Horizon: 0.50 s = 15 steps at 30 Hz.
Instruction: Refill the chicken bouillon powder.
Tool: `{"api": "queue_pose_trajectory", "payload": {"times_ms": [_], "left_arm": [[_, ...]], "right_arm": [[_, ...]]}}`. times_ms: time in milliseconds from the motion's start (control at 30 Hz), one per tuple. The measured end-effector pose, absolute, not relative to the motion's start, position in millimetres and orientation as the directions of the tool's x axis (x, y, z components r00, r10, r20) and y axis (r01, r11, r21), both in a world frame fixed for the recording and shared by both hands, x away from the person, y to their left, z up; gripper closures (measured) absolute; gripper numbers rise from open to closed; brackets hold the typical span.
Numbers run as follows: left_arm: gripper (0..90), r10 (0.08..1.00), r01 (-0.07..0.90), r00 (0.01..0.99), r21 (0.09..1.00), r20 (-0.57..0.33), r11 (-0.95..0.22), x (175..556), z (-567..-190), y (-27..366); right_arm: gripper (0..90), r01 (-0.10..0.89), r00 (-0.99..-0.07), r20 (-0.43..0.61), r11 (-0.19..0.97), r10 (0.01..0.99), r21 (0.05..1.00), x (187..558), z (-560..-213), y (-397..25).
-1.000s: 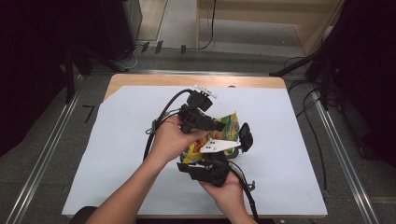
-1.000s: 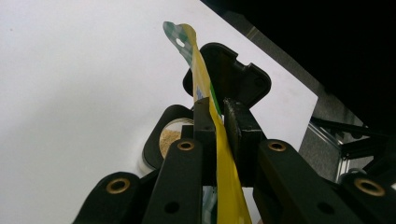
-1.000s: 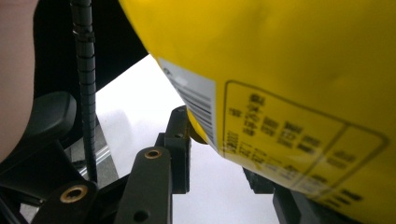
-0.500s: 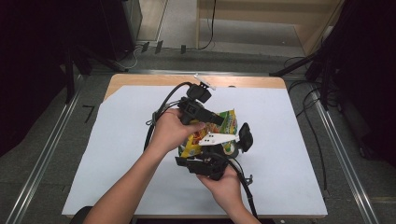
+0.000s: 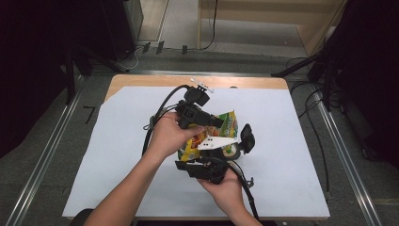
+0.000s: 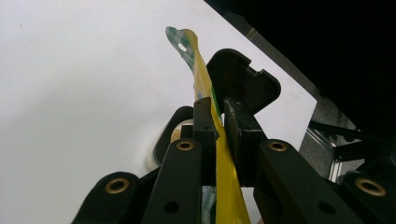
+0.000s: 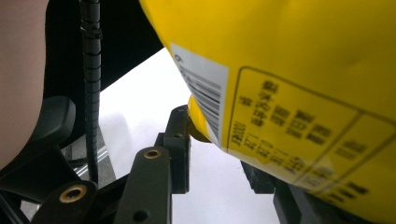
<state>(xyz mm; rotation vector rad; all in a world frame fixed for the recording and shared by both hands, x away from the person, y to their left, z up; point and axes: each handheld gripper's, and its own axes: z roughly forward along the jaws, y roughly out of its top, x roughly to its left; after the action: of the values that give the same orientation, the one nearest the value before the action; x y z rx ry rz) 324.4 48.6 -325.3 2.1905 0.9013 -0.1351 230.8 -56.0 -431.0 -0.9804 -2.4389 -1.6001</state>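
On the left of the high view, the person's left hand (image 5: 168, 134) reaches in from the bottom edge and grips the black left gripper (image 5: 217, 123), whose cable loops back toward the far side of the white sheet-covered table (image 5: 117, 155). The left gripper points rightward over the middle of the table. In the left gripper view its two black jaws are pressed together on the thin edge of a crinkly yellow plastic snack bag (image 6: 223, 163), which runs up between the pads and ends in a green-checked sealed strip high above them.

In the high view, the snack bag (image 5: 229, 123) sits at the table's centre, held up off the white surface between the two grippers, its yellow and green printed face turned upward.

Just right of and below the bag, the right hand (image 5: 227, 186) comes up from the bottom edge, holding the black right gripper (image 5: 240, 148) with its grey three-cornered plate on top. In the right gripper view, the bag's yellow back (image 7: 299, 70), with a barcode and a printed panel, hangs close over the camera. One black jaw stands at the left touching the bag's lower corner, the other is largely hidden behind the bag, so I cannot tell whether this claw is clamped or merely around it.
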Motion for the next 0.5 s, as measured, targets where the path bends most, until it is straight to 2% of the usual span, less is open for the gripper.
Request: {"api": "queue_pose_trajectory", "payload": {"times_ms": [500], "left_arm": [[83.5, 0.574, 0.643, 0.741, 0.616, -0.348, -0.456, 321.3, -324.4, 55.5]], "right_arm": [[67.8, 0.526, -0.806, 0.374, 0.264, 0.459, 0.809, 230.5, -431.2, -50.7]]}}
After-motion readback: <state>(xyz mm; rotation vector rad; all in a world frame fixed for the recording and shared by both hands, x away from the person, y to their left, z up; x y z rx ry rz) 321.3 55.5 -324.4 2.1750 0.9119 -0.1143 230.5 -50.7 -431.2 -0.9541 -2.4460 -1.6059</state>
